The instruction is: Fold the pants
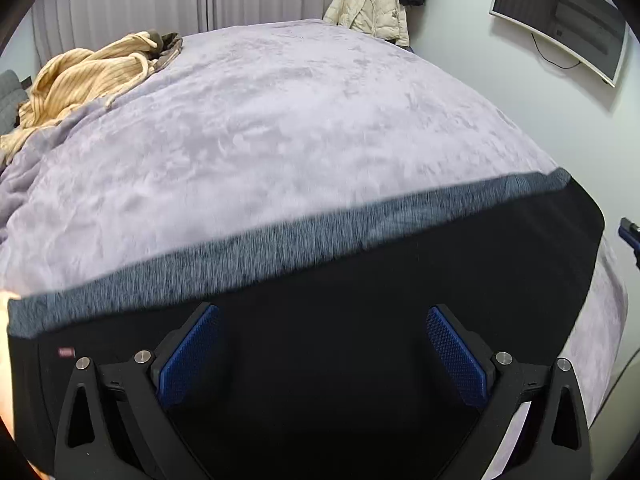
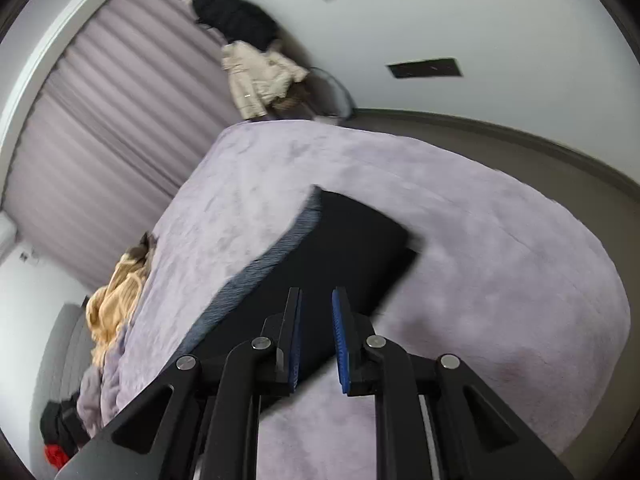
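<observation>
Item: black folded pants with a grey fleecy band along one edge, lying flat on your bed under a lilac plush blanket. In the right wrist view the pants sit near the middle of the blanket, grey band toward the curtain side.

Left tool: your blue-padded fingers stand wide apart, low over the black cloth and holding nothing.

Right tool: your fingers are drawn narrow, a slim gap left between the blue pads. The near edge of the pants lies past the tips; you cannot tell from either view whether any cloth is caught. A bit of this tool shows at the right edge of the left wrist view.

Also on the bed: a crumpled tan ribbed garment at the far left corner. Beyond the bed: a cream padded jacket hanging by the wall, grey pleated curtains, a wall-mounted screen.
</observation>
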`<state>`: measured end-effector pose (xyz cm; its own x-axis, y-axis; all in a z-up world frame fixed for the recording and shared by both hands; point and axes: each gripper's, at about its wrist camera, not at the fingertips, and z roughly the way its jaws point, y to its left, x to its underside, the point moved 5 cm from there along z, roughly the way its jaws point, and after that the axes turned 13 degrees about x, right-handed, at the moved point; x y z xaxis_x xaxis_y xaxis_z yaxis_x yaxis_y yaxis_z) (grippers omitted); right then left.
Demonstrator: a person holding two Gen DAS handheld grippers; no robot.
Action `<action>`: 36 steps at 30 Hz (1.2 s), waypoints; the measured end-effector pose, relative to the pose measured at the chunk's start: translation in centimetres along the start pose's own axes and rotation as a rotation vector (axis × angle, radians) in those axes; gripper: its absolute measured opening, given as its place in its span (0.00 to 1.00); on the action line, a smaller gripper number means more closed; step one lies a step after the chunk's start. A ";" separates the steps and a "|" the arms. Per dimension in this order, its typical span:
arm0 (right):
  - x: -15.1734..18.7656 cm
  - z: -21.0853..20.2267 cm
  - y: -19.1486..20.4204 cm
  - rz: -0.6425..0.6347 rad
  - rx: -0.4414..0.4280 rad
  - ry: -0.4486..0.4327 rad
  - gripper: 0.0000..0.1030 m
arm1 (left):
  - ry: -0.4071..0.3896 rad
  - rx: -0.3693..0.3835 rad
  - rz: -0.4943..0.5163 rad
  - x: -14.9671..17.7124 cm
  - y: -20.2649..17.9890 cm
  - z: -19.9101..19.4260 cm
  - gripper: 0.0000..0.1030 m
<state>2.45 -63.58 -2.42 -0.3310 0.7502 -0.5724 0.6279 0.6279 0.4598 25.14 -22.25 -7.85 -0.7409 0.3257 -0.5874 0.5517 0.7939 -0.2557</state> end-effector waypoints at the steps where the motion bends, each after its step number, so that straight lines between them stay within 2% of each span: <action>1: 0.0 0.1 2.3 -0.068 -0.041 0.015 0.18 | -0.001 -0.005 -0.002 -0.8 -0.1 0.5 1.00; 3: 1.2 1.8 7.8 -0.190 -0.135 0.070 0.18 | -0.010 -0.040 -0.009 -2.4 -0.1 1.7 1.00; 5: 2.7 4.2 12.6 -0.292 -0.165 0.125 0.18 | -0.004 -0.051 -0.047 -3.7 0.3 3.2 1.00; 7: 4.3 7.6 16.4 -0.378 -0.158 0.186 0.18 | 0.018 -0.051 -0.106 -4.0 1.4 5.3 1.00; 9: 5.6 10.8 17.8 -0.444 -0.076 0.210 0.18 | 0.032 -0.062 -0.163 -2.9 2.9 7.2 1.00; 10: 6.0 12.3 17.2 -0.453 -0.015 0.221 0.15 | 0.005 -0.048 -0.168 -2.4 3.2 7.4 1.00; 11: 5.8 13.0 16.5 -0.424 -0.013 0.226 0.09 | -0.029 -0.036 -0.159 -2.2 3.3 7.2 1.00; 13: 3.8 13.8 13.5 -0.295 -0.023 0.211 0.08 | -0.052 -0.016 -0.161 -2.1 3.3 6.9 1.00; 15: 1.4 14.1 9.8 -0.183 0.039 0.172 0.08 | -0.065 0.002 -0.166 -2.0 3.5 7.1 1.00; 18: -2.3 13.6 3.2 -0.023 0.130 0.098 0.04 | -0.073 -0.001 -0.162 -2.0 3.3 7.3 1.00; 19: -3.0 13.2 2.0 0.006 0.143 0.079 0.00 | -0.074 -0.005 -0.158 -1.9 3.3 7.2 1.00; 20: -3.6 12.2 0.5 0.044 0.161 0.053 0.00 | -0.076 -0.004 -0.158 -1.9 3.3 7.2 1.00; 21: -3.8 11.1 -0.4 0.083 0.142 0.040 0.01 | -0.077 -0.003 -0.159 -1.9 3.3 7.2 1.00; 24: -3.2 7.6 -2.1 0.176 0.047 0.031 0.13 | -0.076 -0.005 -0.158 -2.0 3.4 7.3 1.00; 25: -2.6 6.5 -2.5 0.199 0.011 0.024 0.27 | -0.075 -0.008 -0.156 -2.0 3.4 7.3 1.00; 26: -1.8 5.4 -3.2 0.228 -0.015 0.019 0.48 | -0.075 -0.011 -0.155 -1.9 3.3 7.3 1.00; 27: -0.8 4.4 -4.0 0.257 -0.036 0.014 0.53 | -0.074 -0.013 -0.154 -1.9 3.3 7.3 1.00; 30: 1.0 3.5 -5.7 0.312 -0.061 0.064 0.53 | -0.070 -0.019 -0.152 -1.9 3.3 7.3 1.00; 32: 1.7 4.3 -6.2 0.326 -0.088 0.100 0.53 | -0.068 -0.025 -0.150 -1.9 3.2 7.3 1.00; 36: 1.2 6.1 -5.0 0.291 -0.105 0.124 0.53 | -0.065 -0.036 -0.147 -2.0 3.1 7.5 1.00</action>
<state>3.21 -67.15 -9.56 -0.2356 0.9165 -0.3232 0.6346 0.3970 0.6631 31.18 -24.27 -13.20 -0.7855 0.1722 -0.5943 0.4245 0.8488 -0.3151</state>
